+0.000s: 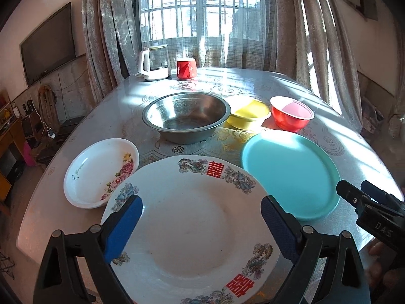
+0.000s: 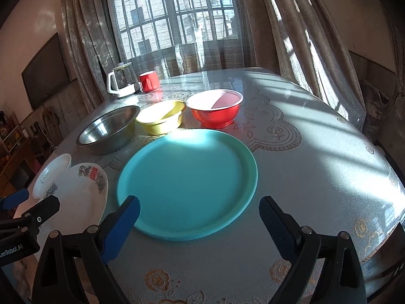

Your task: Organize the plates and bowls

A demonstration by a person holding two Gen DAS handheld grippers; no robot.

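grey patterned cloth is covering the table point(image 2: 316, 167), which is carrying everything. toward its near edge the teal plate point(image 2: 187, 185) is lying flat, with the white dragon plate point(image 1: 187, 228) just beside it on the near-left edge. the steel bowl point(image 1: 187, 116) is sitting mid-table, the flowered white dish point(image 1: 101, 169) at the left edge, and the red bowl point(image 2: 215, 111) and yellow bowl point(image 2: 162, 119) are standing beside the steel one. a kettle point(image 1: 154, 63) and red mug point(image 1: 186, 69) are waiting at the far edge. the left gripper point(image 1: 201, 217) is hanging spread wide over the dragon plate, pinching nothing. the right gripper point(image 2: 200, 217) is hovering spread at the teal plate's near rim, gripping nothing.
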